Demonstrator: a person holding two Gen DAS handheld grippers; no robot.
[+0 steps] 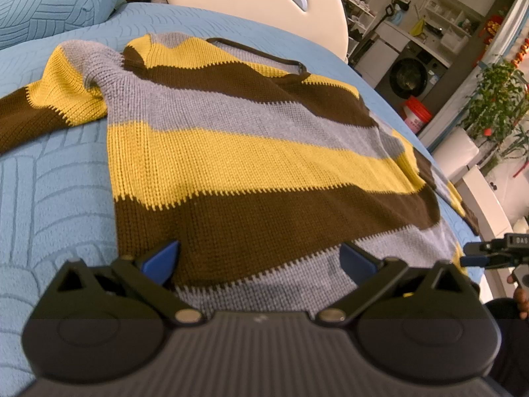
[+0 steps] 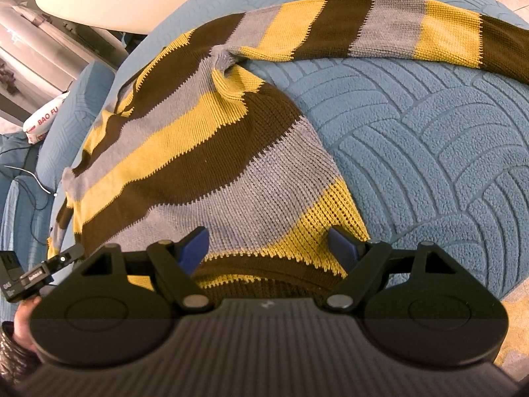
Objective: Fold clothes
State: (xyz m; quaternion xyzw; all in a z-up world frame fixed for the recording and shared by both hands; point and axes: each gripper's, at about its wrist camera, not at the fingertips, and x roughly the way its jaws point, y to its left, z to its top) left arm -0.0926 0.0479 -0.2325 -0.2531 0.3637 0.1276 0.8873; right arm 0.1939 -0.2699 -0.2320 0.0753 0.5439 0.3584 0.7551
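Striped sweater (image 1: 251,152) spread flat on blue bed cover (image 1: 49,205) — hem at 6 o'clock, one sleeve (image 2: 413,29) stretched toward 2 o'clock — with left tool (image 1: 259,259) and right tool (image 2: 269,248) both released, poised over hem.

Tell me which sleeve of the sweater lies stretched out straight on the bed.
The sleeve on the right tongs' side: it runs straight across the blue bedspread. The other sleeve lies bent and bunched.

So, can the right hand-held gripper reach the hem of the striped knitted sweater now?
Probably yes: the right hand-held gripper is open directly over the striped knitted sweater hem, with nothing between them.
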